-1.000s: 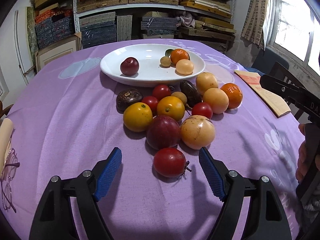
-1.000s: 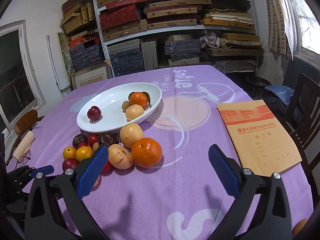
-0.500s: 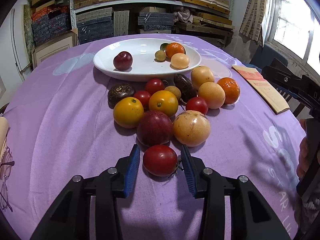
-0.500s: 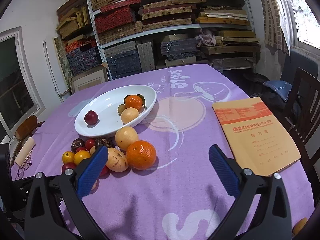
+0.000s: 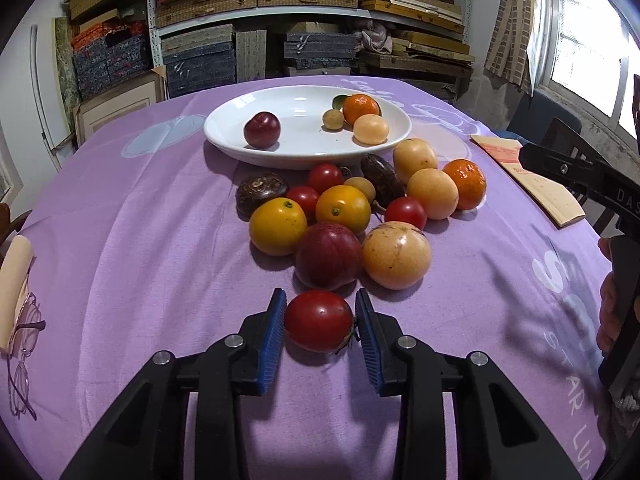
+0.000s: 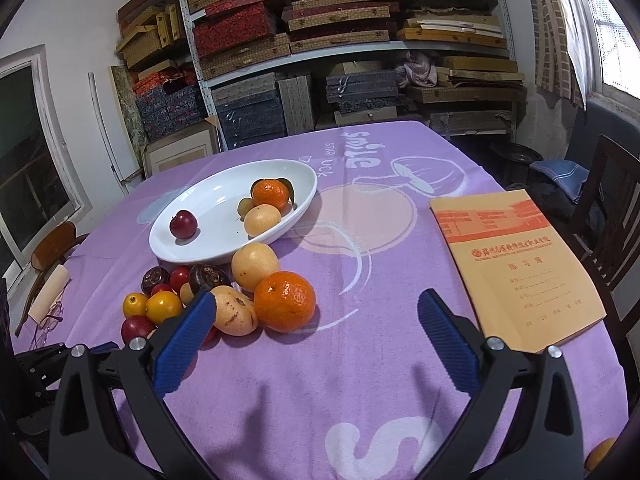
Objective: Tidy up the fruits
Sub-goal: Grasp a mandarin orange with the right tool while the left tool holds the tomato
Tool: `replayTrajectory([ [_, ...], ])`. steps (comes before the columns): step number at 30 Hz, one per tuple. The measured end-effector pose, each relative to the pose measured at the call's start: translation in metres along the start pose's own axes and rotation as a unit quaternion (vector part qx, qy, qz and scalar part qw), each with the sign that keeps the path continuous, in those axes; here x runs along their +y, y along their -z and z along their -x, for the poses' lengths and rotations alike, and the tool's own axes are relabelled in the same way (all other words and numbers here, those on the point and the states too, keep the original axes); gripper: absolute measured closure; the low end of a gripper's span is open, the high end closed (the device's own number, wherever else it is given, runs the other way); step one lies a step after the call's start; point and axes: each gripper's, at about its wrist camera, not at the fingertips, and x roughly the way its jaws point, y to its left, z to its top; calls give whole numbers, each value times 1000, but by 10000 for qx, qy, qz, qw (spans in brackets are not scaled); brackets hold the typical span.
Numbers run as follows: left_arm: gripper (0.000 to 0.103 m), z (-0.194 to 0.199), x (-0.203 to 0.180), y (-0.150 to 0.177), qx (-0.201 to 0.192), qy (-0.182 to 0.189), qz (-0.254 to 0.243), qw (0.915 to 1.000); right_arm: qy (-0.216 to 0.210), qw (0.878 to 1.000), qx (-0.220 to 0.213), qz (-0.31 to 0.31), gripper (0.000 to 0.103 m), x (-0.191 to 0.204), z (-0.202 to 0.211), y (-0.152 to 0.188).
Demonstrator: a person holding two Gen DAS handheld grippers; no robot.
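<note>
Ahead of my left gripper [image 5: 320,322], a dark red plum [image 5: 328,255] and a speckled yellow passion fruit [image 5: 397,255] crowd the way toward the white oval dish [image 5: 240,148]. Bare purple tablecloth [image 5: 132,240] lies open to the left. My right gripper [image 6: 316,320] has clear cloth ahead, between the orange mandarin [image 6: 285,301] and the tan paper notebook [image 6: 516,264].

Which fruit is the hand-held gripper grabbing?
Find the white plate on the purple tablecloth, then the fruit pile in front of it. The red tomato sits alone at the pile's near edge, between the closing blue pads of the left hand-held gripper.
</note>
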Motion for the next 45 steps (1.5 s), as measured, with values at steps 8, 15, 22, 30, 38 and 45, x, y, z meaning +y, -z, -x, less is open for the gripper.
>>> replayTrajectory([
  [8, 67, 5, 29, -4, -118, -293, 405, 9987, 306, 9975, 346, 533, 4, 15, -21, 8],
  [15, 67, 4, 37, -4, -79, -353, 480, 9982, 450, 9964, 518, 507, 4, 14, -35, 0],
  [22, 67, 3, 39, -4, -44, -348, 512, 9981, 507, 9929, 1033, 310, 4, 4, -71, -7],
  [30, 67, 1, 42, -4, 8, -389, 576, 9976, 354, 9932, 1011, 449, 16, 13, -81, -9],
  [38, 67, -1, 44, -4, 59, -379, 605, 9974, 106, 9922, 1113, 546, 33, 19, -83, -10],
  [45, 67, -2, 46, -4, 76, -378, 639, 9972, -98, 9884, 1374, 642, 55, 23, -91, 1],
])
